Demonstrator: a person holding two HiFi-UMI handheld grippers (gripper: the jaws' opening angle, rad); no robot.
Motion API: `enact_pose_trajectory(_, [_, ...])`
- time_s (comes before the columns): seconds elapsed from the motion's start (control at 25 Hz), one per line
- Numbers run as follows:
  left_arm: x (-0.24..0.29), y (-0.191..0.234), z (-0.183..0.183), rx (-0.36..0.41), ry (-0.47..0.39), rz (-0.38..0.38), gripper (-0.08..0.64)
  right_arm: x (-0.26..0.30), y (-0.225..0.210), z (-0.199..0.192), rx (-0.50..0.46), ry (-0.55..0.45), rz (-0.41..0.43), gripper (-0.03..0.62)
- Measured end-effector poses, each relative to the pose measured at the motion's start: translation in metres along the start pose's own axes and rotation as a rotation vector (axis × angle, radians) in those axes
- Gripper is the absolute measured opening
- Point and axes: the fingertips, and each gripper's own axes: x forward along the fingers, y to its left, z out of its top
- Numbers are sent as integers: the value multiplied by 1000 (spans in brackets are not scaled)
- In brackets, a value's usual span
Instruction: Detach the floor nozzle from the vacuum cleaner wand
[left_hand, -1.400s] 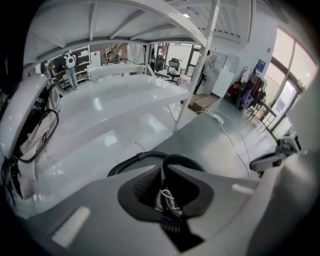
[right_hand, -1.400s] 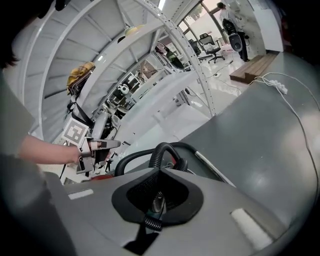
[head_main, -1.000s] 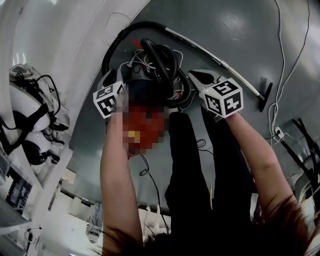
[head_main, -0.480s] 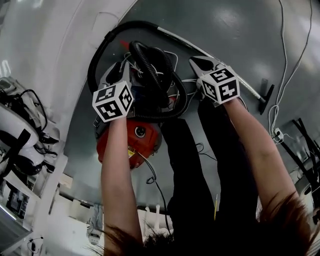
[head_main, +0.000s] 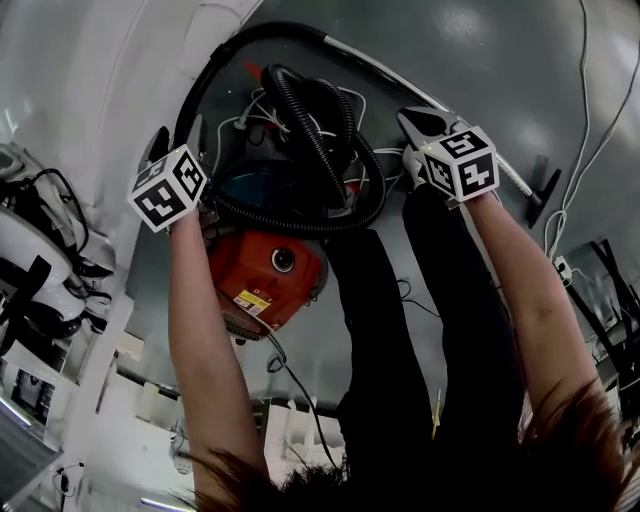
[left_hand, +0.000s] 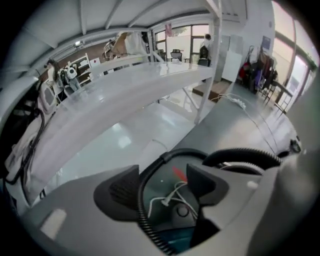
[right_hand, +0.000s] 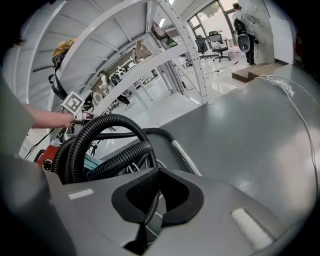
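Two claws, one nozzle. Head view: floor nozzle (head_main: 537, 196) lies on the floor at the steel wand's (head_main: 370, 70) far end, untouched; probably light, rigid plastic, best gripped at its neck. Left gripper view: my left claw (left_hand: 162, 180) is spread, jaws just opening, with the corrugated hose (left_hand: 140, 215) crossing the gap unpinched. Right gripper view: my right claw (right_hand: 159, 172) is pressed together, empty.

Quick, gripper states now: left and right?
Left gripper: open, jaws have just been opening; hose shows between them, not gripped.
Right gripper: shut, holding nothing.
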Motion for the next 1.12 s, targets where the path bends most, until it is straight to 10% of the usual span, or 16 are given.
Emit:
enact_pose_trajectory(0.24, [26,62,-73,-69,341,-5,396,3,8,-7,14,3,38,2])
enact_pose_trajectory(0.48, [44,48,-112,-402,445,-169,423,4,21,-17,4,5,74,0])
enact_pose_trajectory(0.68, [51,39,-130,-350,530,-187,389,4,28,-15,21,-4,85,0])
enact_pose_trajectory(0.88, [45,32,-126,-376,554,-211,291,8,44,1,1,-23,92,0])
enact_pose_trajectory(1.12, [19,24,-86,-309,379,-139,271,10,71,35,-3,-61,96,0])
